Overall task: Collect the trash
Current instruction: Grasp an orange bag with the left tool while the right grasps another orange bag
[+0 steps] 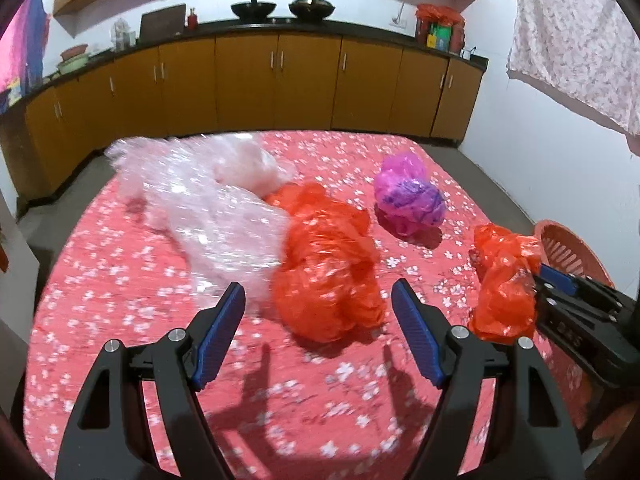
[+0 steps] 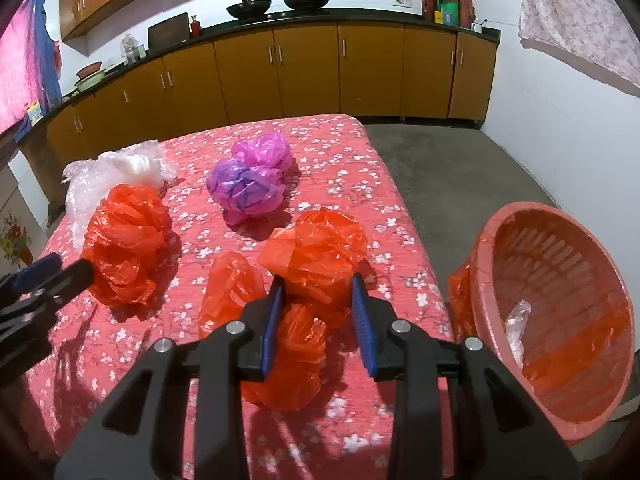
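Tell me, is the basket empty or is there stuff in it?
Not empty. The basket already holds an orange bag and a clear plastic scrap.

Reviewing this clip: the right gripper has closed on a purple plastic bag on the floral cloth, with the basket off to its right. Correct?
Not quite: the right gripper is closed on an orange plastic bag, not a purple one, as the right wrist view shows. It is on the floral cloth, with the basket to its right.

Our bed (image 2: pixel 320 132) w/ pink floral sheet, orange bag (image 2: pixel 128 244), purple bag (image 2: pixel 248 184), clear wrap (image 2: pixel 116 168) lying on it.
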`<state>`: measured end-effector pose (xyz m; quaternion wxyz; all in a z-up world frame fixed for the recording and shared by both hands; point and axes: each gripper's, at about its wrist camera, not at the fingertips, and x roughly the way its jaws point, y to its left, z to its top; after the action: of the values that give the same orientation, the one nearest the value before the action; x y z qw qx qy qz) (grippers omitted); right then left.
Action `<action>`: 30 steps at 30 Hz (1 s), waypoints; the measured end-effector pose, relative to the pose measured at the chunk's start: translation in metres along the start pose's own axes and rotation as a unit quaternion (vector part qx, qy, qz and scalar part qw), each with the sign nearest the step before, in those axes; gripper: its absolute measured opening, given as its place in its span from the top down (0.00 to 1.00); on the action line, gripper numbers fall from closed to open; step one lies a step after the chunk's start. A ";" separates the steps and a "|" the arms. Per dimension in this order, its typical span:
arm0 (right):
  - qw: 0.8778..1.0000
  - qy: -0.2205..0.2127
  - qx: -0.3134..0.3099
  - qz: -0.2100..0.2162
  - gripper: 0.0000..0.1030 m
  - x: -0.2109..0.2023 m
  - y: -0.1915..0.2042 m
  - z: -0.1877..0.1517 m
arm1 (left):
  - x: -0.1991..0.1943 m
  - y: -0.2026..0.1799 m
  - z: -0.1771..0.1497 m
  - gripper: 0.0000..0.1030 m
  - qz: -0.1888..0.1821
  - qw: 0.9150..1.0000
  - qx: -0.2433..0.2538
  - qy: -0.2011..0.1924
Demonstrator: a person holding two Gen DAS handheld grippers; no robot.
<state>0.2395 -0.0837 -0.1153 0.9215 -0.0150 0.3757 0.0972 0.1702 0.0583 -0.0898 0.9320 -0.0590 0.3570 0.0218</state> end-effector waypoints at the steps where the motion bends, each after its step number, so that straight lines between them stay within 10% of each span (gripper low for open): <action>1: 1.000 0.000 0.001 0.000 0.68 0.000 -0.002 0.000 | 0.004 -0.002 0.001 0.27 -0.001 1.000 -0.004 0.005; 30: 1.000 0.006 0.027 0.005 0.66 0.014 -0.022 0.001 | 0.068 -0.031 0.030 0.39 0.027 0.999 0.029 0.035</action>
<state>0.2543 -0.1023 -0.1257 0.9190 0.0108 0.3833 0.0912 0.2437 0.0315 -0.1100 0.9191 -0.0224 0.3918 0.0345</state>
